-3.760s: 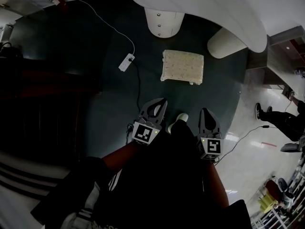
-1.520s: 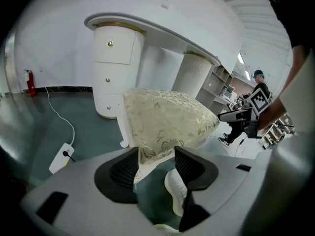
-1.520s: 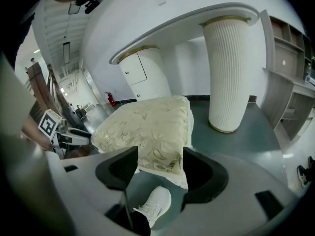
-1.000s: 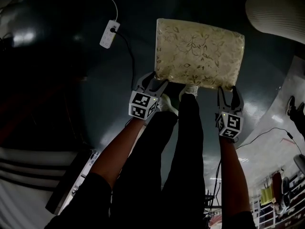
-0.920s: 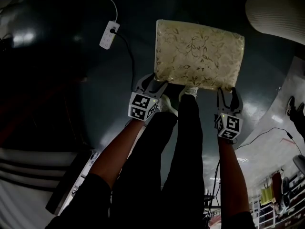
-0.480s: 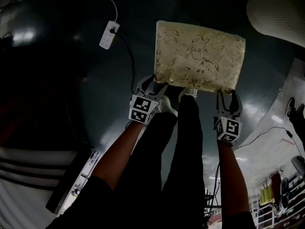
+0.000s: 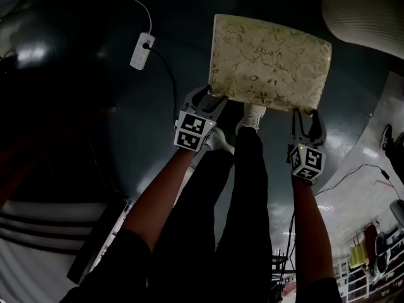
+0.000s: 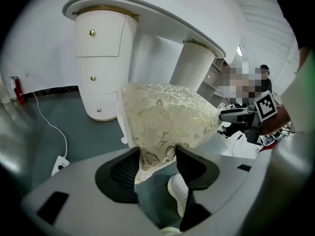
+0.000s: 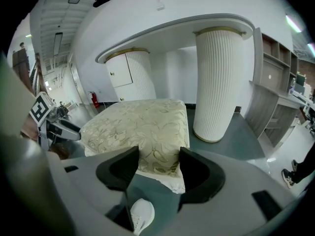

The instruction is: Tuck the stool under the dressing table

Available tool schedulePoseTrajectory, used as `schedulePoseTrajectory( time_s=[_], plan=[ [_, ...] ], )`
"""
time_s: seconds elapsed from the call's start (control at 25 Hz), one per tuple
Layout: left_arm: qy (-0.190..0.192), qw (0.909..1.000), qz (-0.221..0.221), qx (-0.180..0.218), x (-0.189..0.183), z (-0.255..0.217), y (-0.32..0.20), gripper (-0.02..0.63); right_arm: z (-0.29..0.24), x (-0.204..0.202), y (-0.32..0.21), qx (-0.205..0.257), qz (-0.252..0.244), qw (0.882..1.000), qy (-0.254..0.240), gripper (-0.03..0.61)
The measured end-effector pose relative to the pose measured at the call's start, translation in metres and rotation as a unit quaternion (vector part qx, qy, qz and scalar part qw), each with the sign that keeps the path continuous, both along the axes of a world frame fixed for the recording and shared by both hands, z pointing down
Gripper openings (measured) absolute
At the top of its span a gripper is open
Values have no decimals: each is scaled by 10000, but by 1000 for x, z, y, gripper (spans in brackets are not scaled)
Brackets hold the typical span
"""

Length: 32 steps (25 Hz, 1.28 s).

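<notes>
Fingers (image 8: 189, 163) of my left gripper (image 7: 205, 98) are pinching the near left corner of the rectangular stool with the cream floral padded seat (image 7: 271, 62), and my right gripper (image 7: 307, 120) is clamping the near right corner the same way. Ahead, the white dressing table (image 9: 197, 26), with its curved top, drawer pedestal and fluted column, is filling the background. The stool is sitting over the dark green floor (image 7: 126, 118) in front of it, near the gap between pedestal and column. Left of the stool a white power strip (image 7: 140, 41) is lying on the floor, and a white shoe (image 7: 254, 113) is showing just below the seat's near edge.
</notes>
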<state>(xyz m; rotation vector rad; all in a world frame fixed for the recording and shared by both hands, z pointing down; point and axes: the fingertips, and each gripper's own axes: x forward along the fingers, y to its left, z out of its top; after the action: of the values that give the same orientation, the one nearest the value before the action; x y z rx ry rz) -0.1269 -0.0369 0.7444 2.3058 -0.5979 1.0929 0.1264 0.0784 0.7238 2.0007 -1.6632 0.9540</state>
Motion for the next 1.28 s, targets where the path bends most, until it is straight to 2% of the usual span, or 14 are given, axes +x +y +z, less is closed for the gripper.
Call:
schedulePoseTrajectory(
  time_s=[0.24, 0.68, 1.28],
  plan=[
    [-271, 9996, -4, 62, 2, -4, -8, 242, 3, -4, 0, -54, -147, 9996, -227, 262],
    [-225, 9995, 81, 188, -1, 4, -11, 241, 5, -10, 1, 4, -77, 9999, -131, 262],
    [-471, 9986, 57, 251, 2, 13, -11, 236, 13, -7, 4, 165, -209, 9992, -295, 262]
  ],
)
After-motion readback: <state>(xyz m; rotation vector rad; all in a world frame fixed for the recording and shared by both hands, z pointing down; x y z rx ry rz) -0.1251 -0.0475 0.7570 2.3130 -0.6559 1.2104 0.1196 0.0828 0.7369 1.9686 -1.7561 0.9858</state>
